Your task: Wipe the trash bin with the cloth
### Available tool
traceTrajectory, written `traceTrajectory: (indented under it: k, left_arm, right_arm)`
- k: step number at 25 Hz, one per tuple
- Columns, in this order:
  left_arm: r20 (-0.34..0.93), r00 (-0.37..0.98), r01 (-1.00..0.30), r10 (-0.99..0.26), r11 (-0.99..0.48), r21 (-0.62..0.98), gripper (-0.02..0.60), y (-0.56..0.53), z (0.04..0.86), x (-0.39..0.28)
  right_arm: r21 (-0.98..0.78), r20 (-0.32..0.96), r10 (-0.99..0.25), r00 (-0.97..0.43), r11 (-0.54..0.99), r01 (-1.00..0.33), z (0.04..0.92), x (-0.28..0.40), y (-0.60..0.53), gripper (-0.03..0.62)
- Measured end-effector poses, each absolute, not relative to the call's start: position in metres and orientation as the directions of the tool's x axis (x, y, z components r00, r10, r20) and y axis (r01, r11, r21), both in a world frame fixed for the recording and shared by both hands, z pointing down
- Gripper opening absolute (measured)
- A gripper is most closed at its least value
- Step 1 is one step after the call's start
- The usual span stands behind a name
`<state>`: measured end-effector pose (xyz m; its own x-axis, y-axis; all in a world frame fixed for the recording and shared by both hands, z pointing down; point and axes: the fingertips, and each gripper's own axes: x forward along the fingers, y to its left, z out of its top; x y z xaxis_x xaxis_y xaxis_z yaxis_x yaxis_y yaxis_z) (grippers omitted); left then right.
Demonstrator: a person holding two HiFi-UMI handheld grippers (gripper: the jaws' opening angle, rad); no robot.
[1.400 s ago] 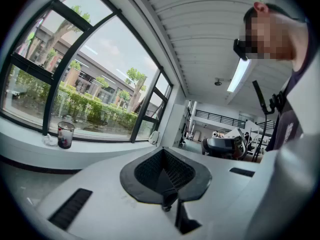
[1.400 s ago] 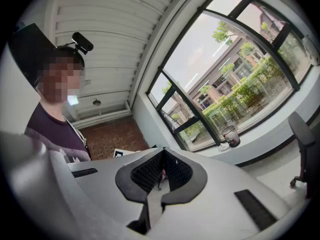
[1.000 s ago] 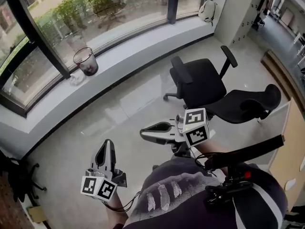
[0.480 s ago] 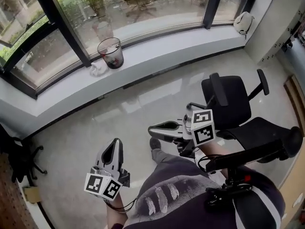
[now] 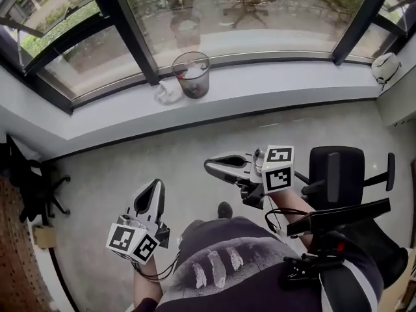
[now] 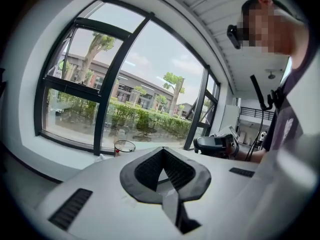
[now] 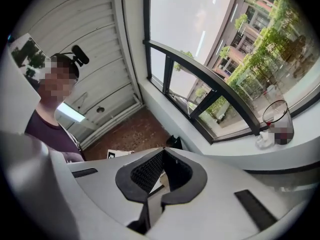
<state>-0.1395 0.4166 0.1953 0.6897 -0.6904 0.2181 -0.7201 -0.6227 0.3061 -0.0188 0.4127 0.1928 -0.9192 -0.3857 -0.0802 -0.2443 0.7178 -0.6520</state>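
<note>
Trash bin (image 5: 192,75) well beyond left tool (image 5: 151,190)

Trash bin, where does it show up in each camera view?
Head view: trash bin top centre, on the window ledge.
Left gripper view: small, left of centre, a little below the middle.
Right gripper view: far right, mid-height.
Shared landmark: the ledge it stands on, white cloth beside it.

We find the trash bin (image 5: 192,73) on the window ledge (image 5: 292,90) ahead, the cloth (image 5: 168,93) just beside it on the left, and a chair (image 5: 338,168) on the floor (image 5: 130,161) to our right.
</note>
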Motion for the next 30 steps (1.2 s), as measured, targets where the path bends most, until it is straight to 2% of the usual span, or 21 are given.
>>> traceTrajectory:
  k: [6, 10, 13, 16, 19, 24, 30]
  left_arm:
    - [0.186, 0.742, -0.667, -0.644, -0.679, 0.308, -0.005, 0.351, 0.192, -0.106]
    - [0.154, 0.808, -0.583, -0.569, -0.733, 0.351, -0.005, 0.298, 0.199, -0.092]
    - [0.126, 0.847, -0.523, -0.516, -0.771, 0.364, -0.005, 0.248, 0.212, -0.084]
    - [0.100, 0.869, -0.480, -0.484, -0.778, 0.405, -0.006, 0.199, 0.211, -0.079]
    - [0.071, 0.903, -0.414, -0.424, -0.812, 0.412, -0.006, 0.151, 0.202, -0.055]
    - [0.088, 0.936, -0.350, -0.342, -0.868, 0.352, -0.005, 0.107, 0.191, -0.019]
    - [0.167, 0.917, -0.397, -0.362, -0.864, 0.310, -0.005, 0.076, 0.202, 0.047]
  right_arm:
    - [-0.686, -0.069, -0.400, -0.914, 0.684, -0.248, 0.199, 0.002, 0.351, 0.000]
    - [-0.716, -0.077, -0.472, -0.878, 0.639, -0.281, 0.196, 0.025, 0.296, 0.000]
    - [-0.681, 0.039, -0.510, -0.859, 0.616, -0.396, 0.210, 0.035, 0.257, 0.000]
    - [-0.615, 0.200, -0.479, -0.855, 0.617, -0.490, 0.229, 0.025, 0.225, 0.000]
    - [-0.576, 0.274, -0.491, -0.827, 0.605, -0.550, 0.229, 0.029, 0.192, 0.000]
    - [-0.632, 0.230, -0.510, -0.829, 0.569, -0.526, 0.228, 0.051, 0.153, 0.000]
    - [-0.668, 0.148, -0.478, -0.866, 0.598, -0.444, 0.238, 0.111, 0.116, 0.000]
